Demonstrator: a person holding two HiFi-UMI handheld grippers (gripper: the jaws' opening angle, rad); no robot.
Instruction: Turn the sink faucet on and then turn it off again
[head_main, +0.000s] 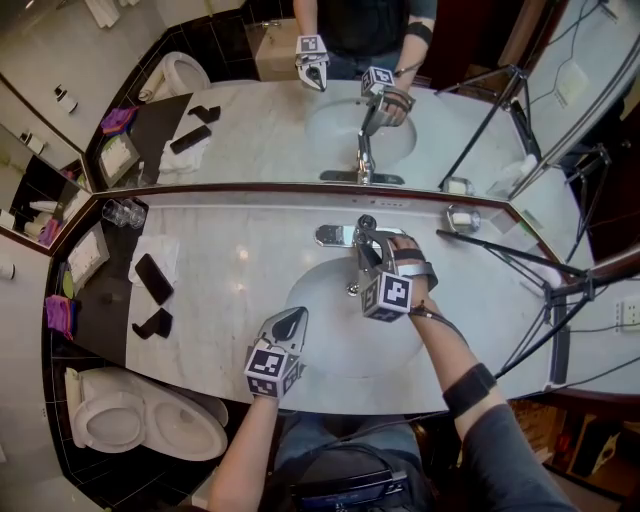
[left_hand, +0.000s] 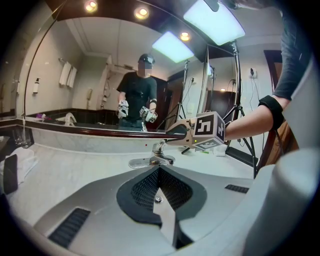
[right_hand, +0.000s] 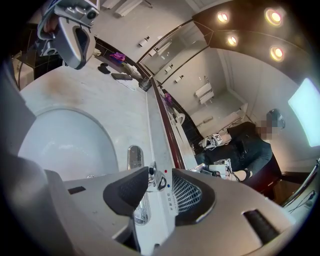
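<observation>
The faucet stands at 12 o'clock of the sink on the table. The right gripper has its fingers wide open, with the faucet's lever between them. It is best to push the lever slowly and not yank it. The left gripper hangs at 7 o'clock with its fingers closed, holding nothing.

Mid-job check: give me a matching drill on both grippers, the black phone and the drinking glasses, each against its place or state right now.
Things: 1 left gripper; 2 right gripper; 3 black phone; 4 drinking glasses.
States: A on the white towel; B jaws apart around the faucet handle; C jaws shut, empty; D counter's back left corner.
Pairs: 1-C; 2-B; 3-A; 4-D.
</observation>
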